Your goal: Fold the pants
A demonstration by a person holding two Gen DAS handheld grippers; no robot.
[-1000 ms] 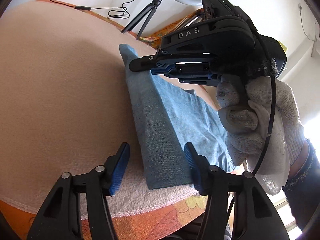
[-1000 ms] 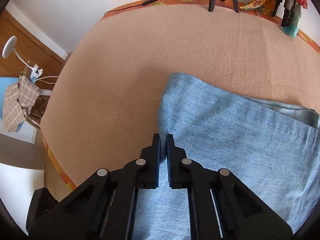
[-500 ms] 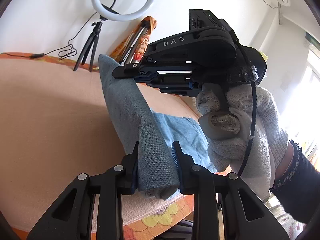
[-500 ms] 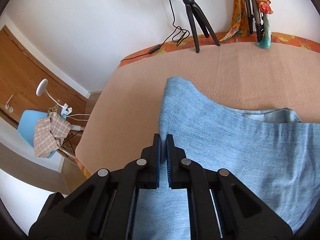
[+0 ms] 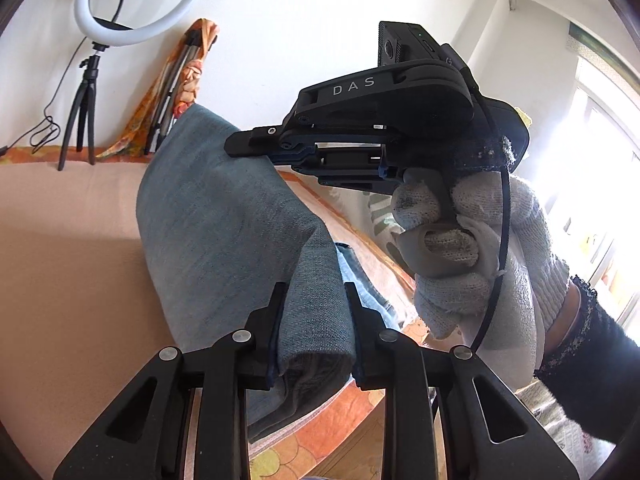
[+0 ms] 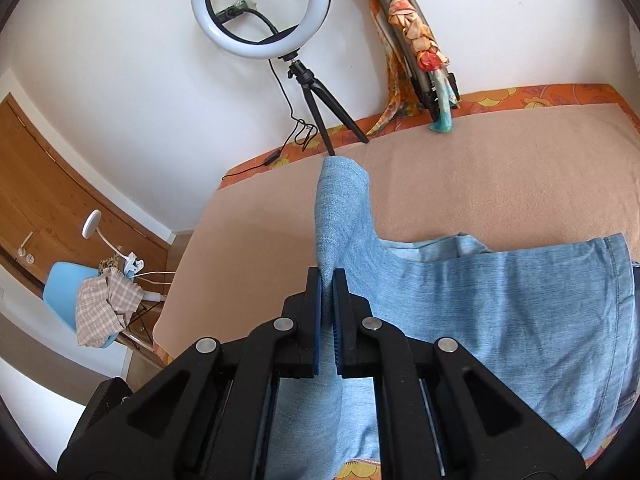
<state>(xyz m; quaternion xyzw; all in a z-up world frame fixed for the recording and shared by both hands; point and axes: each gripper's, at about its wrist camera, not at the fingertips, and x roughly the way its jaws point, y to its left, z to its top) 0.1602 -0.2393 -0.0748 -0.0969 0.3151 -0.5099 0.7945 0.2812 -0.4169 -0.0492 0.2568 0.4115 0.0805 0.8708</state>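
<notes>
Room: white wall behind, ring light (image 6: pixel 262 12) on a tripod, peach blanket (image 6: pixel 500 168) spread over the bed
Pants: blue denim pants (image 6: pixel 500 312), one end lifted off the blanket, the rest lying flat and trailing toward the right of the right wrist view
Left claw: left gripper (image 5: pixel 314 320) clamped on a thick bunch of the denim edge, jaws just been closing, cloth squeezed between the pads
Right claw: right gripper (image 6: pixel 327 304) pinched tight on a thin fold, jaws nearly together with only cloth between
Right hand: gloved hand (image 5: pixel 472 256) wrapped round the gripper handle, seen from the left wrist view, up and to the right
Key relation: held edge stretched between the two claws, long axis of the pants running away from that edge across the blanket; grips near each other along one hem line, neither clearly nearer the far end
Step, as judged: lifted end ready to carry over the flat part
Risk: thin pinch on the right likelier to slip than the bulky left one
</notes>
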